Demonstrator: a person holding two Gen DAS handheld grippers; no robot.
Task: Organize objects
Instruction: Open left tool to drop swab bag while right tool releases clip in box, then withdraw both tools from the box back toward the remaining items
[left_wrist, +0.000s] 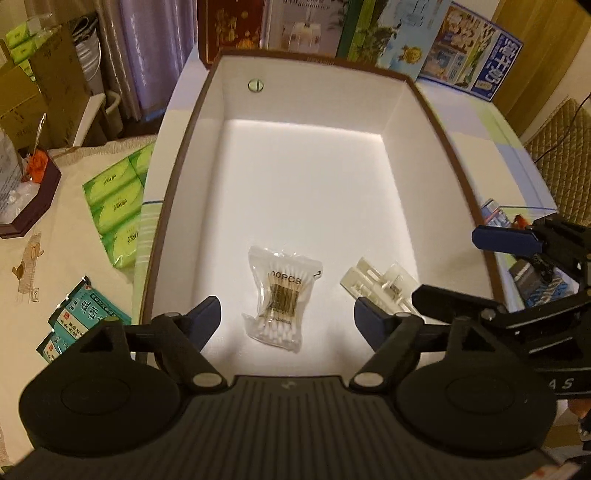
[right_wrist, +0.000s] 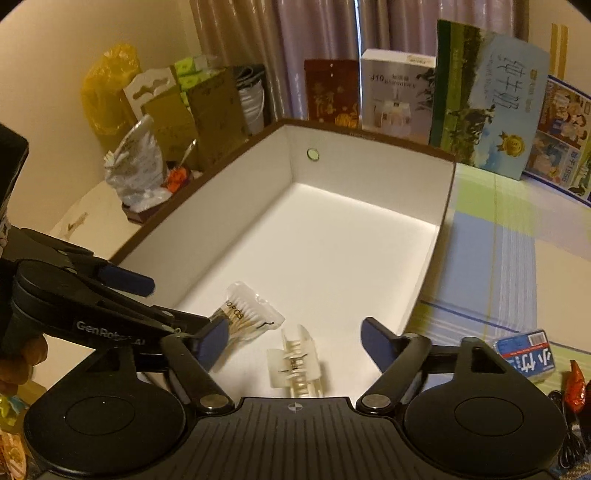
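Note:
A large white box with a brown rim lies open on the table. On its floor lie a clear bag of cotton swabs and a white hair claw clip. My left gripper is open and empty above the near end of the box, with the swab bag between its fingers. My right gripper is open and empty above the clip. Each gripper shows in the other's view, the right one at the right and the left one at the left.
Green tissue packs and teal medicine packets lie left of the box. A blue packet and a red wrapped item lie right of it. Upright cartons stand behind the box. A dark tray with clutter sits at far left.

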